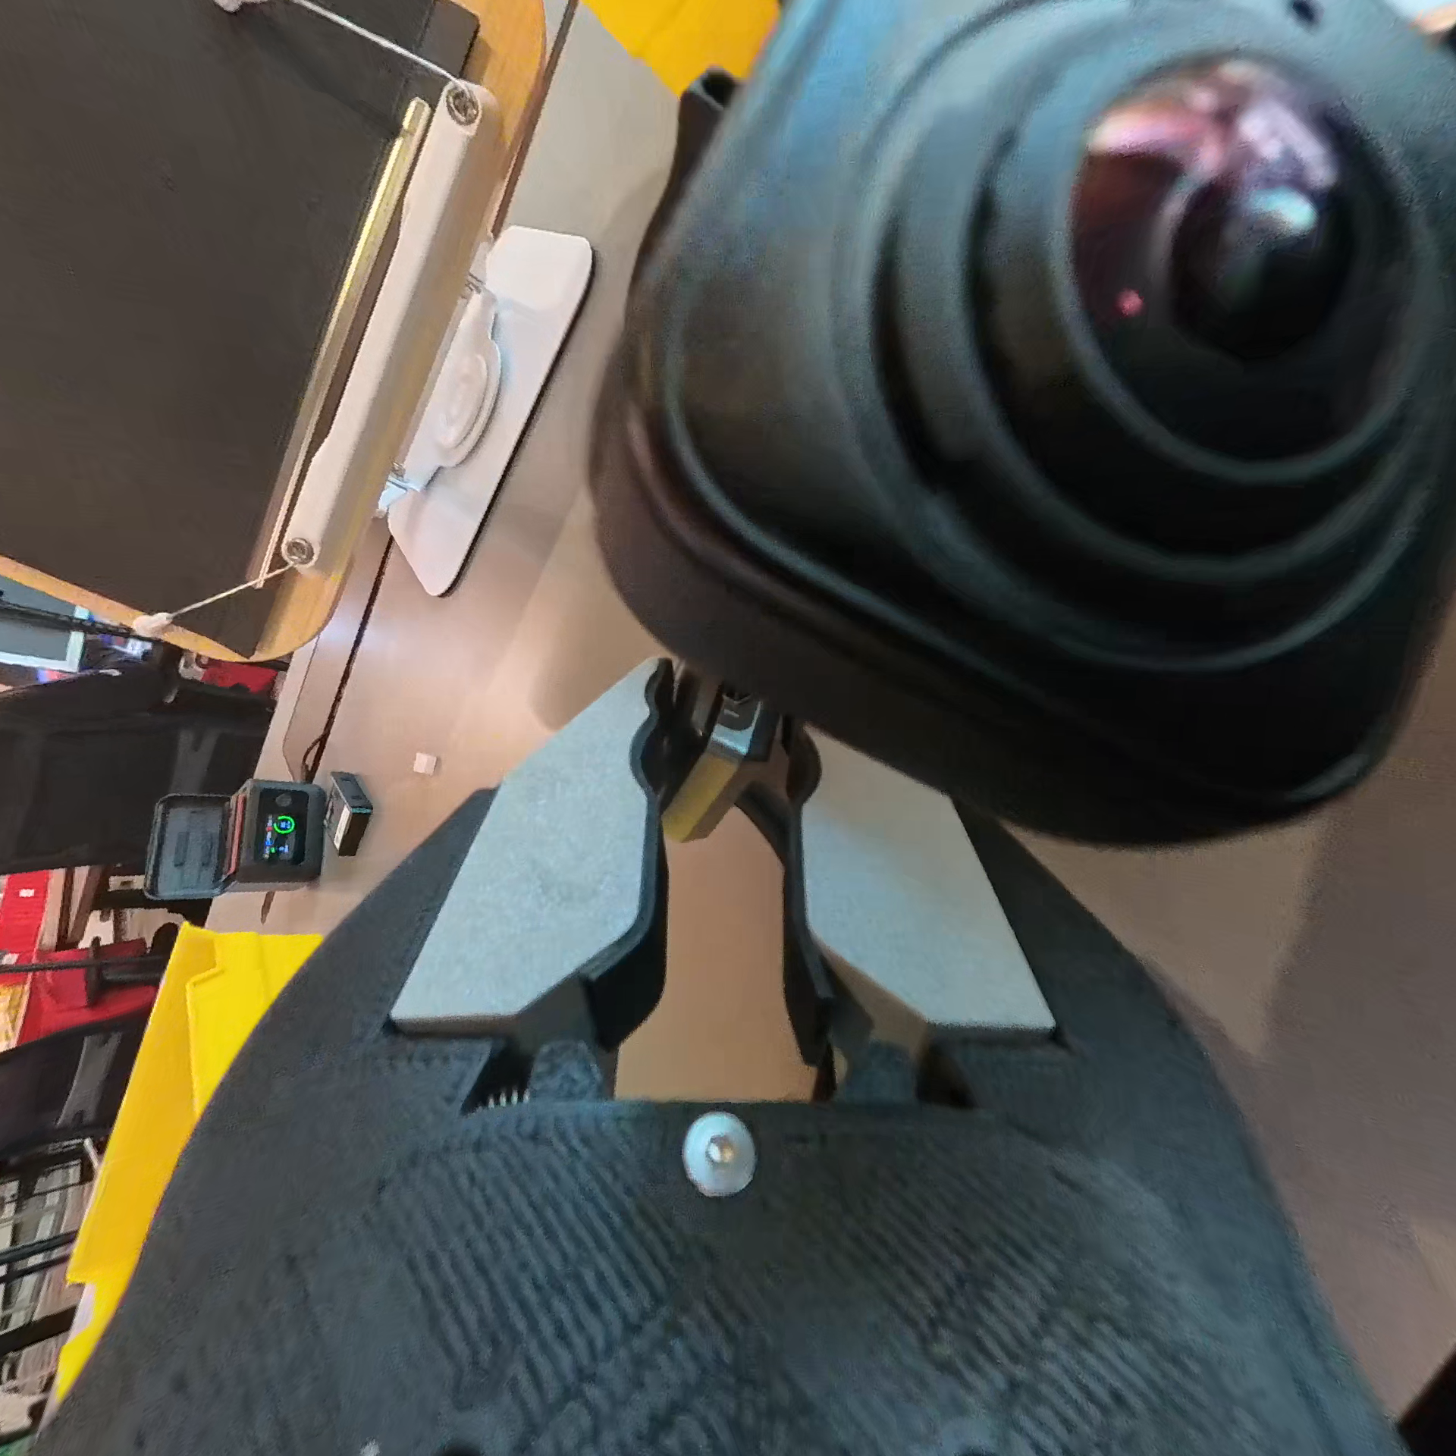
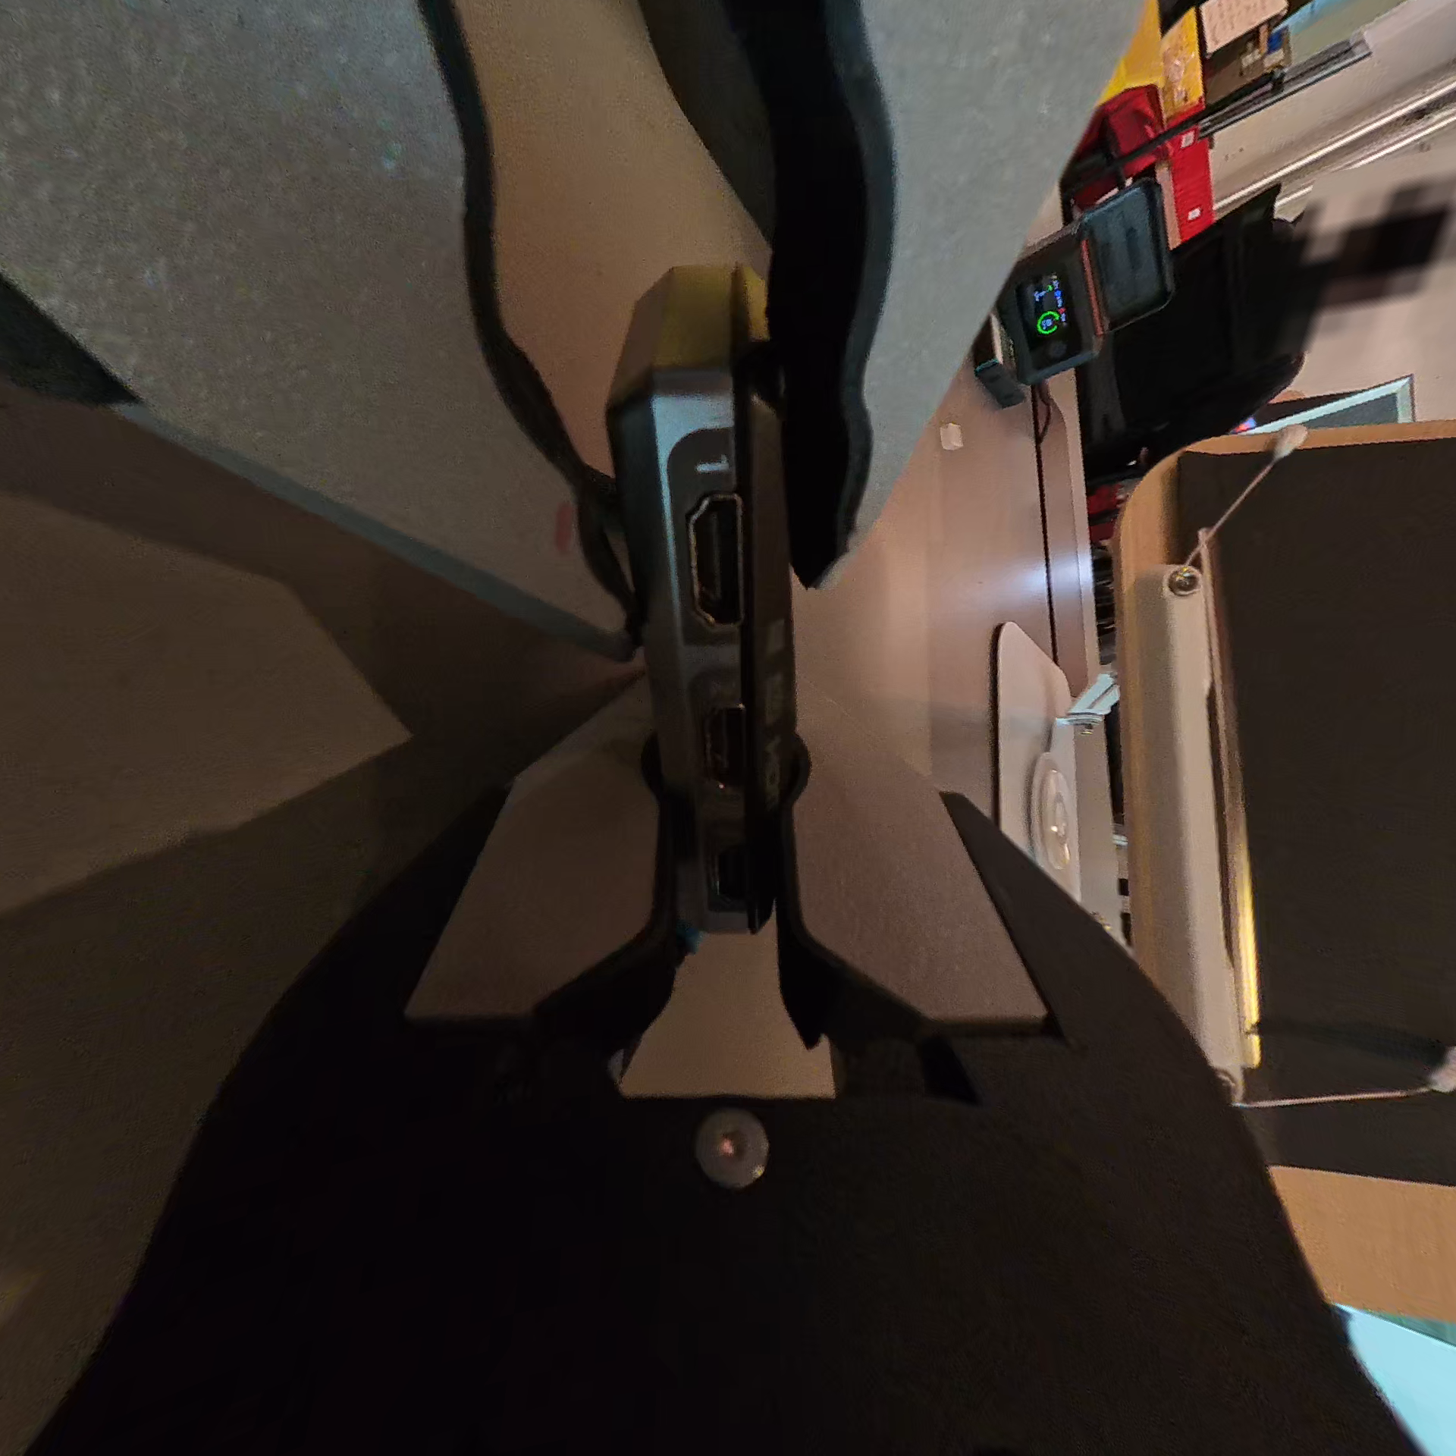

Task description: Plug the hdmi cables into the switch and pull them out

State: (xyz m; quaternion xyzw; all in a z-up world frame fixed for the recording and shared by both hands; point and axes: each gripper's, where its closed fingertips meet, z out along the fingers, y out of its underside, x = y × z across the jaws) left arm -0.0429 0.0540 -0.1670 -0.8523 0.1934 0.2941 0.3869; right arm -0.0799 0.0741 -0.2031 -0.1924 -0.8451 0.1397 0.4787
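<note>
The right tool (image 2: 721,796) is clamped on the near end of the switch (image 2: 705,599), whose long axis runs straight away from it, ports facing left and empty. The left tool (image 1: 713,756) pinches the switch's far, yellow-tipped end from the opposite side. No cable shows.

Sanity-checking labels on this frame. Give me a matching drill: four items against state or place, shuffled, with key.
Items:
1. switch
2. upper HDMI port in the right wrist view
3. small black device
4. white pad

States:
A. screen lit
B. clamped by left tool and right tool
C. empty, no plug
D. flat on the table beside the black board

Pairs: 1-B, 2-C, 3-A, 4-D
</note>
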